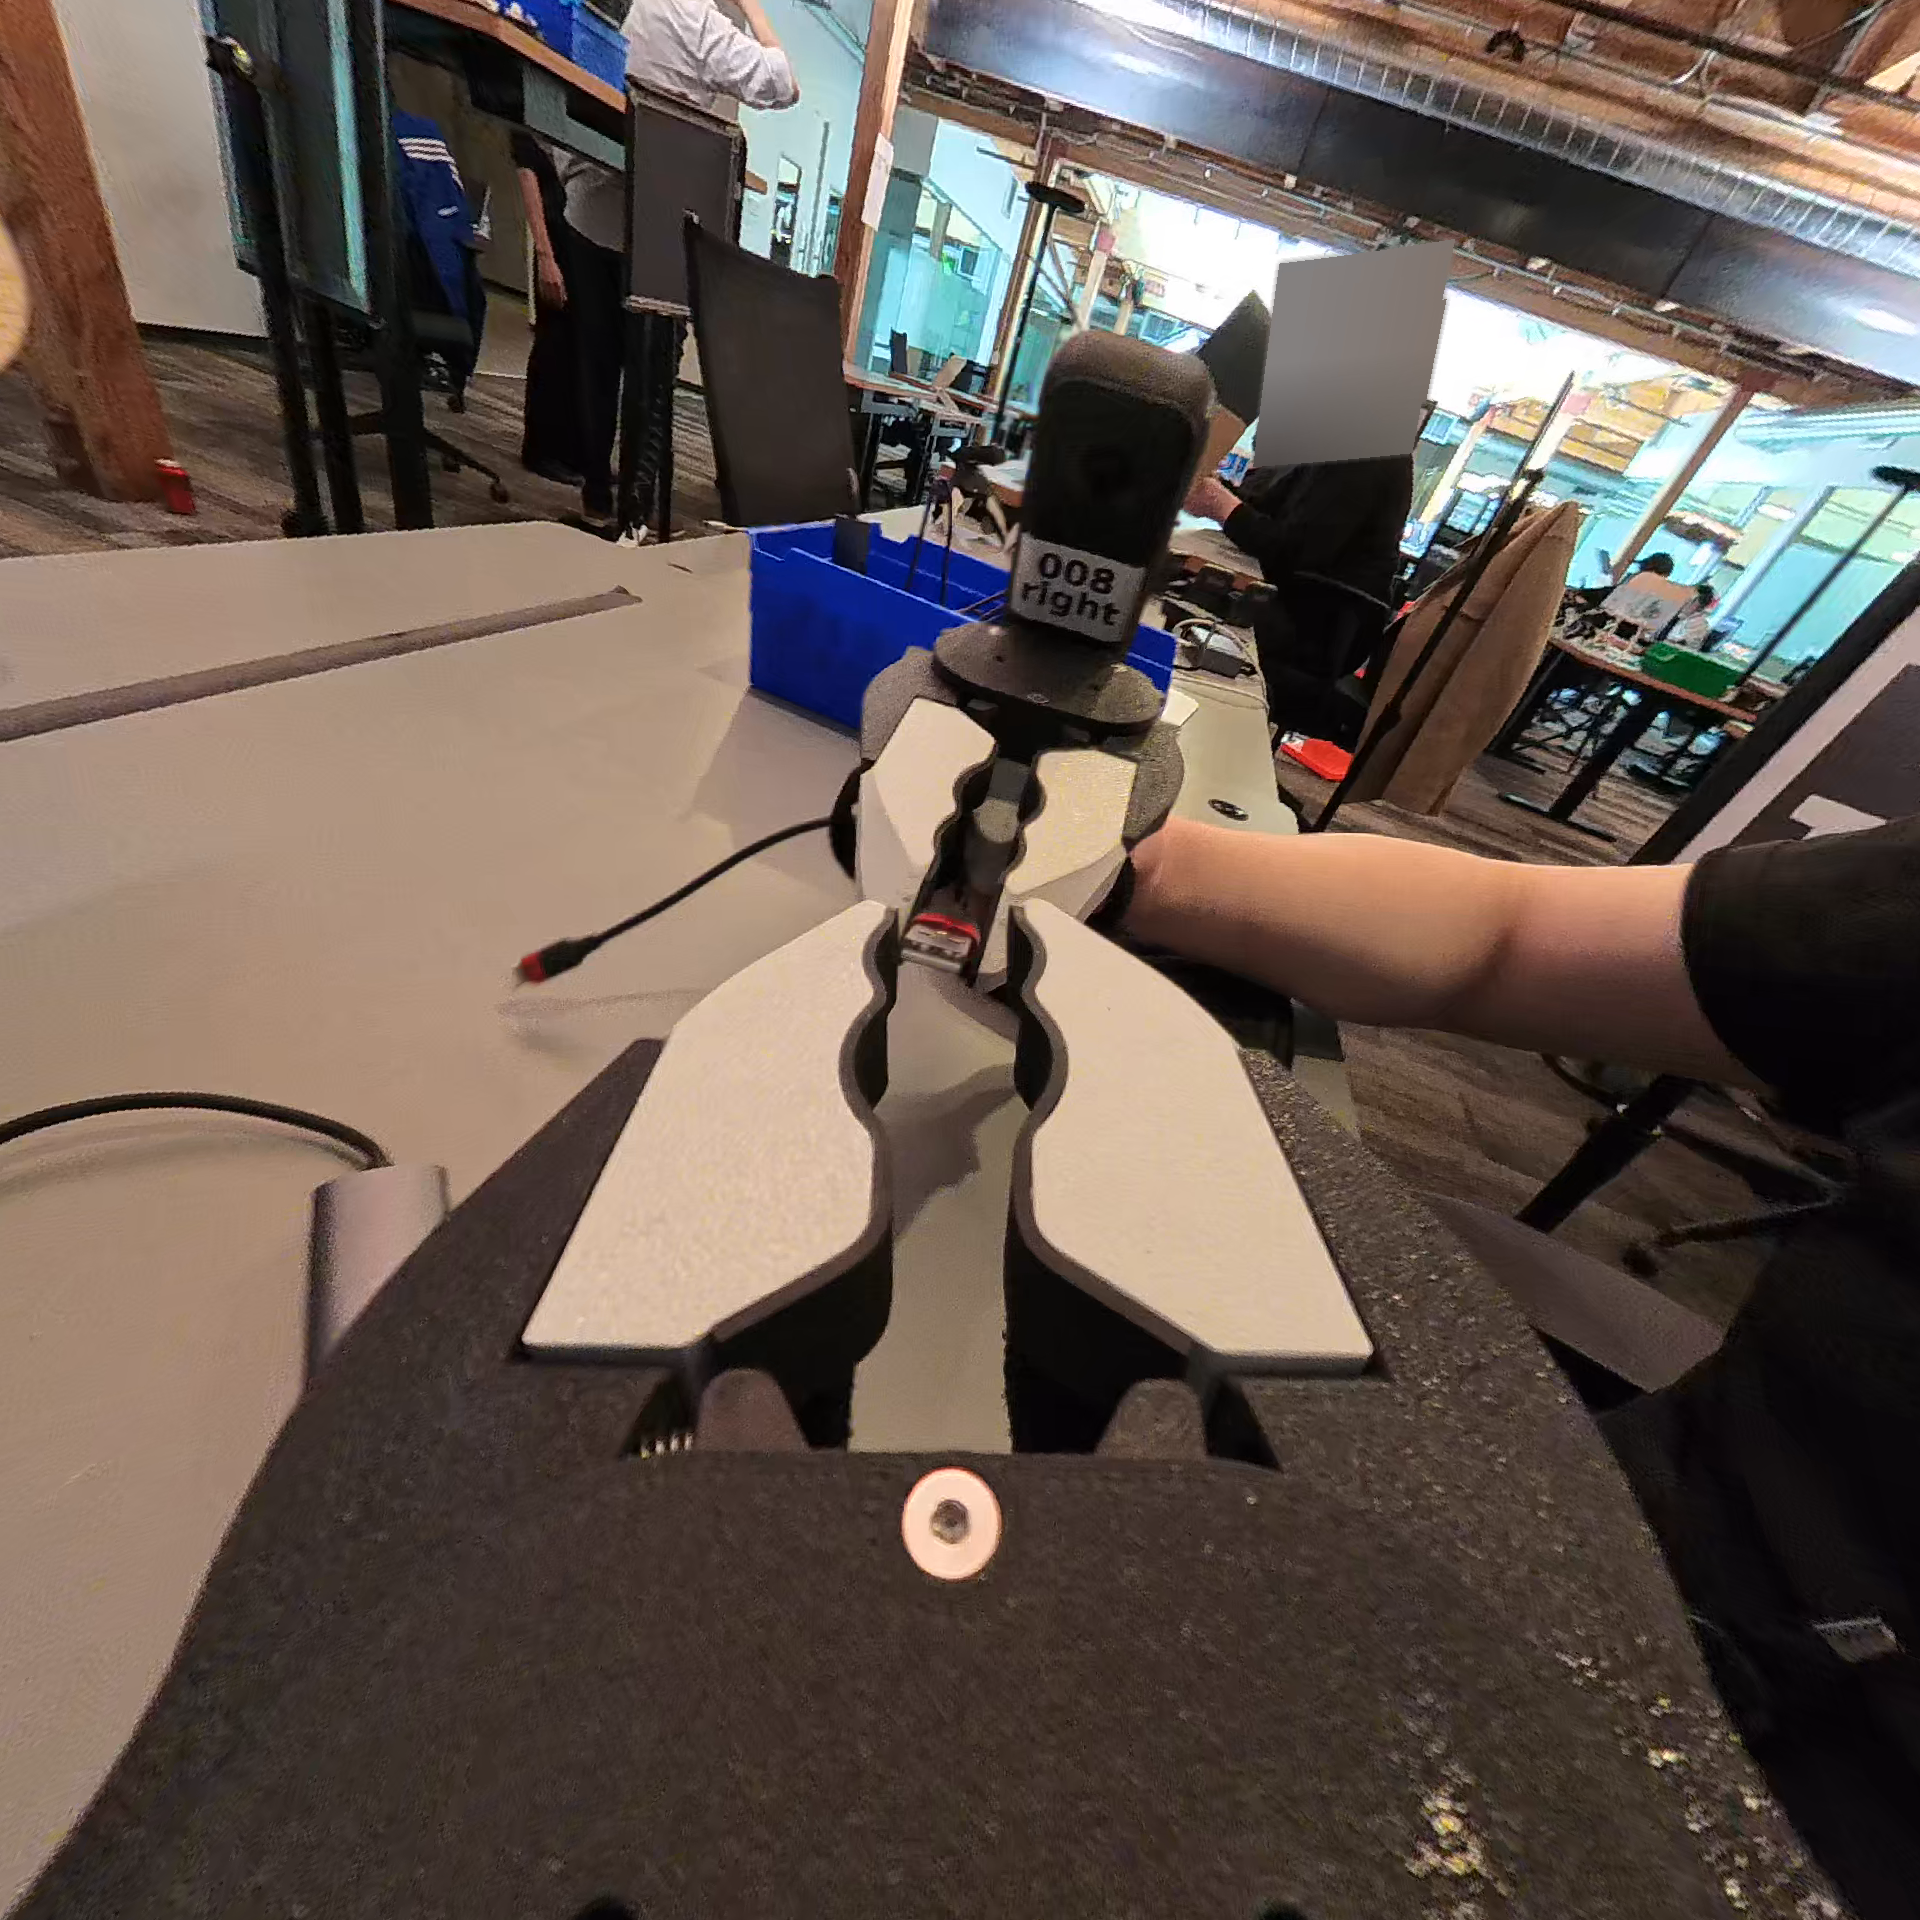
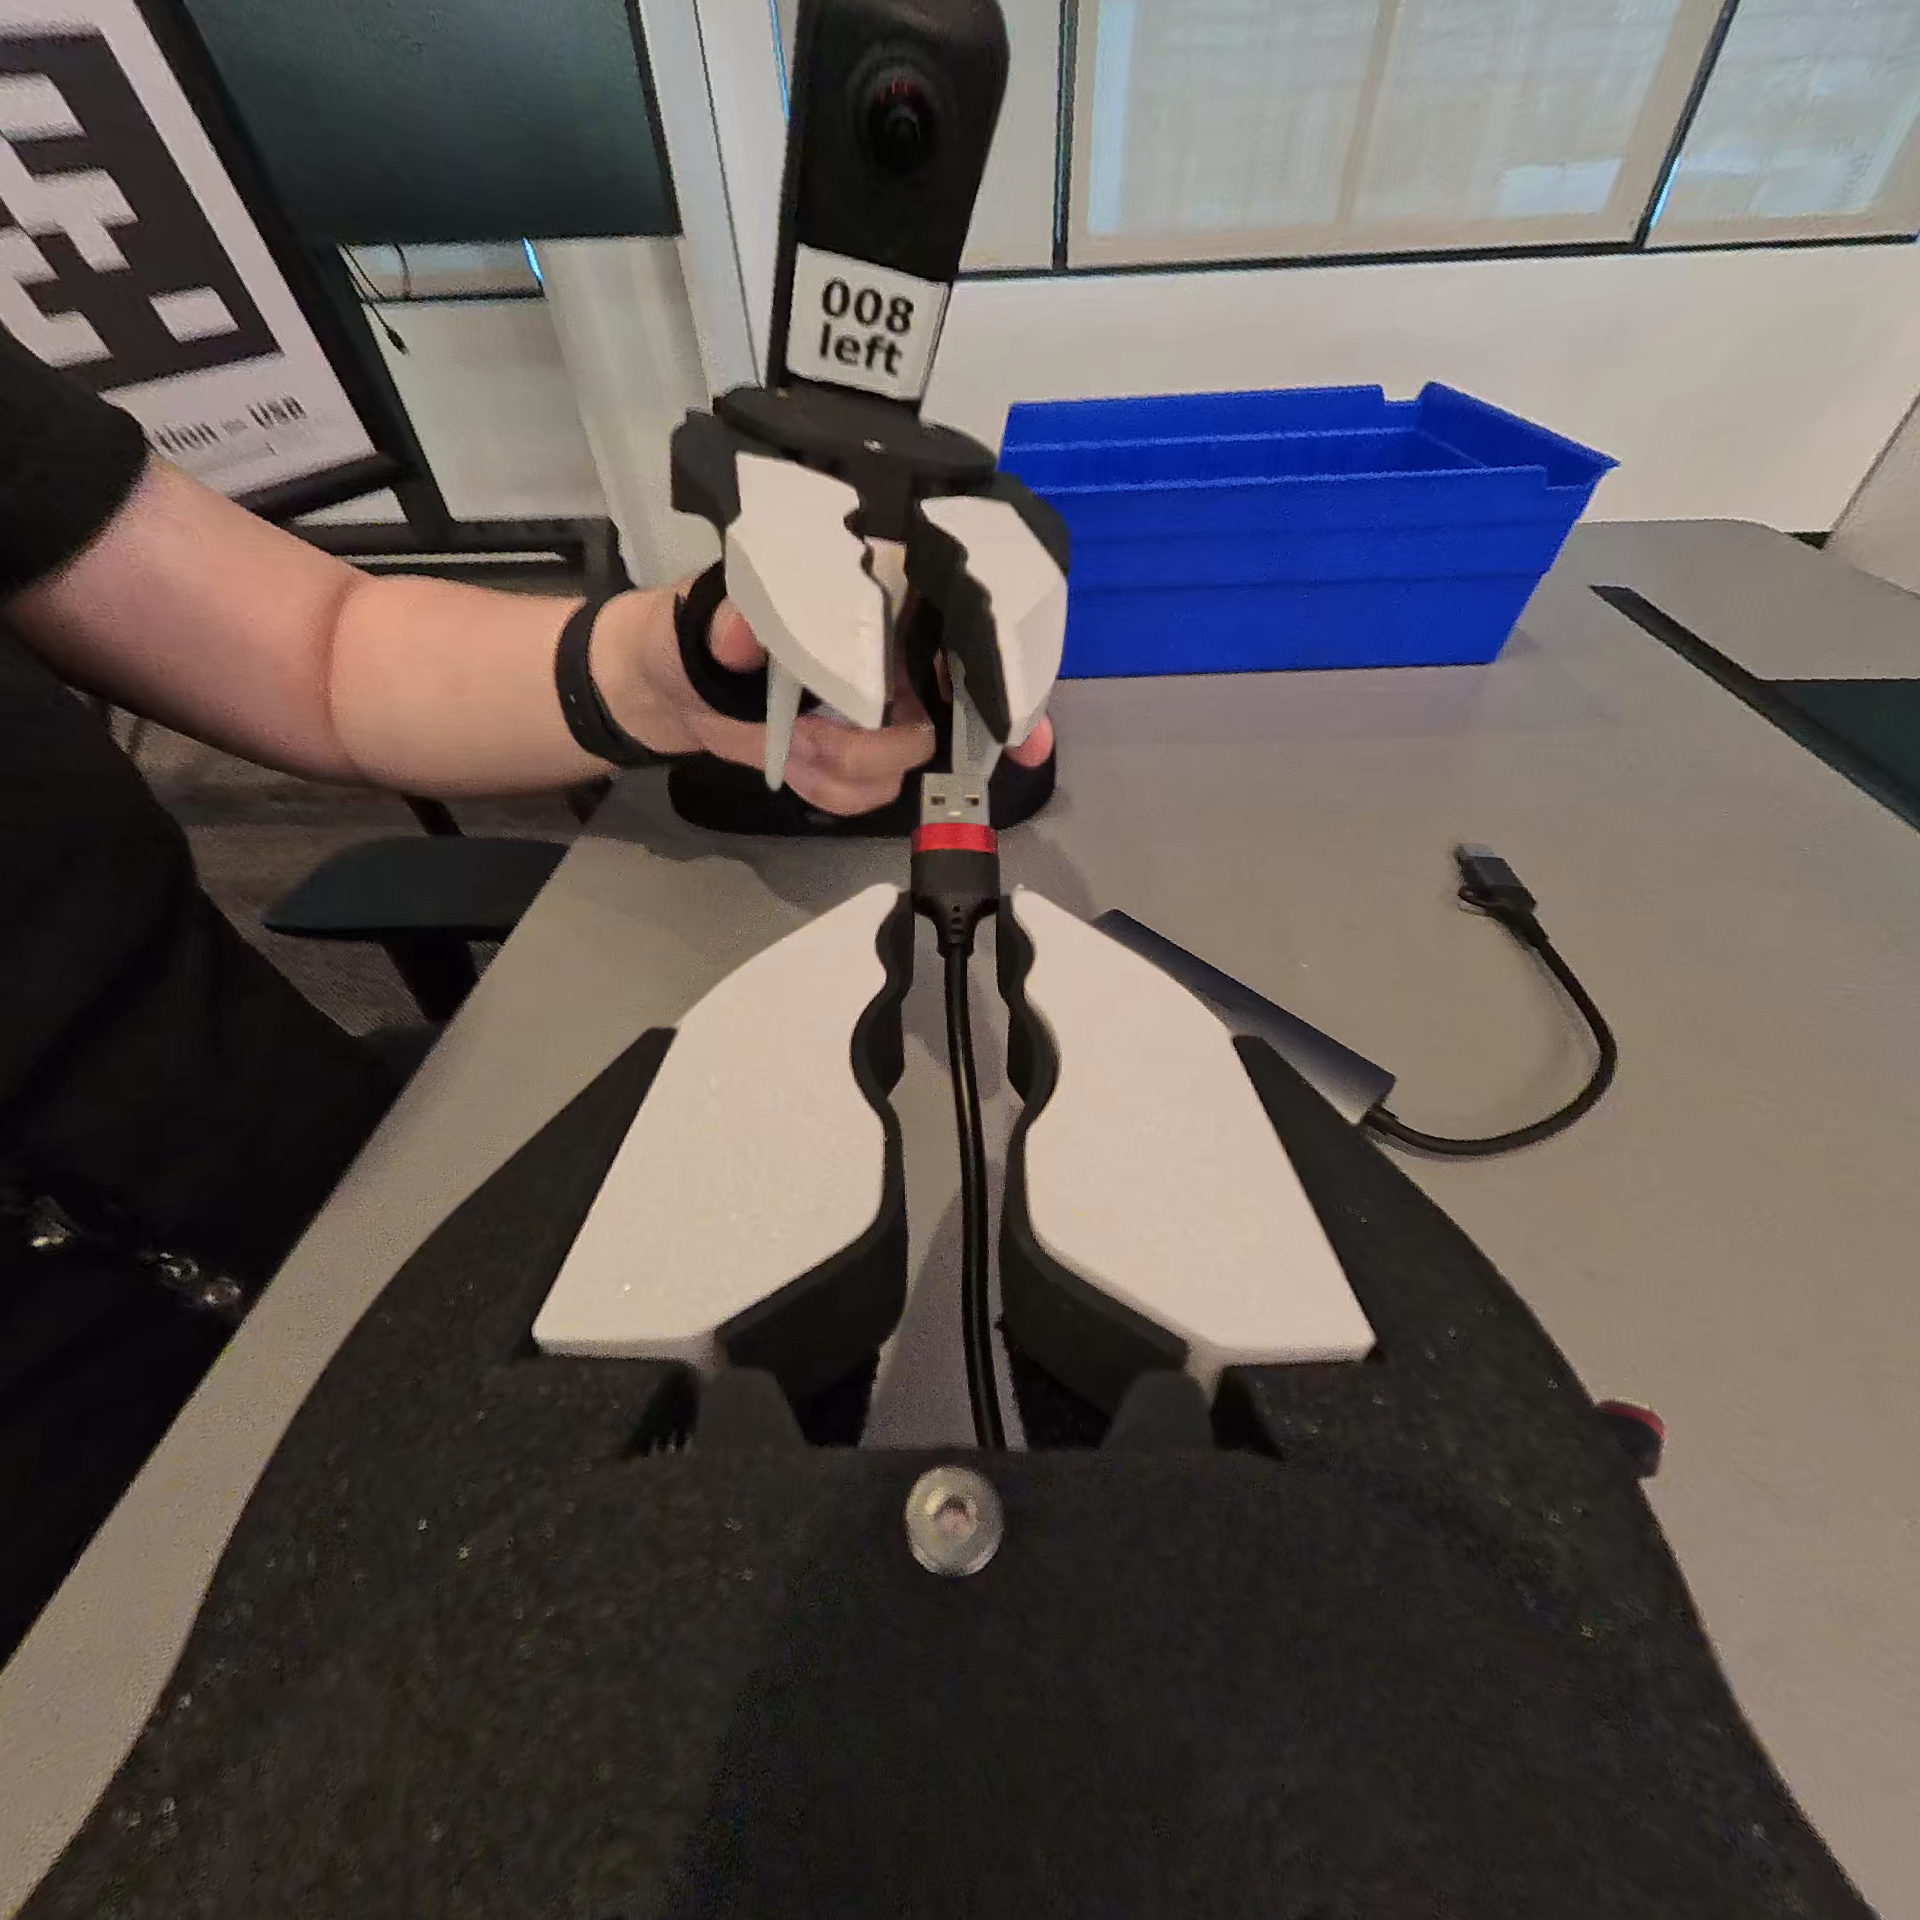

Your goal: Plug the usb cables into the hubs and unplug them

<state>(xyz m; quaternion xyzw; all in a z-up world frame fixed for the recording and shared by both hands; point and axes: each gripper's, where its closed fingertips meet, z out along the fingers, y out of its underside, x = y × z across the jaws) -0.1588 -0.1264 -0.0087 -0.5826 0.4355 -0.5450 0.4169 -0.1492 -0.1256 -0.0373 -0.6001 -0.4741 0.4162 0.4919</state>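
Note:
My right gripper (image 2: 954, 902) is shut on the black body of a USB cable plug with a red band (image 2: 954, 840). Its metal end (image 2: 954, 800) points at my left gripper (image 2: 878, 764), which faces it with its fingers apart and holds nothing. In the left wrist view the plug (image 1: 935, 940) sits right at my left gripper's (image 1: 956, 920) fingertips; whether it touches them I cannot tell. The cable's other red-tipped end (image 1: 551, 961) hangs just above the table. A slim grey hub (image 2: 1247, 997) lies on the table to the right, with its own short black lead and plug (image 2: 1496, 873).
A blue plastic bin (image 2: 1299, 540) stands at the far side of the grey table (image 2: 1558, 727). A black chair part (image 2: 416, 883) sits off the table's left edge. People stand and sit in the room beyond (image 1: 1320, 561). The hub's end shows beside my left gripper's body (image 1: 374, 1236). Only a small space, under 4 cm, lies between the two pairs of fingers.

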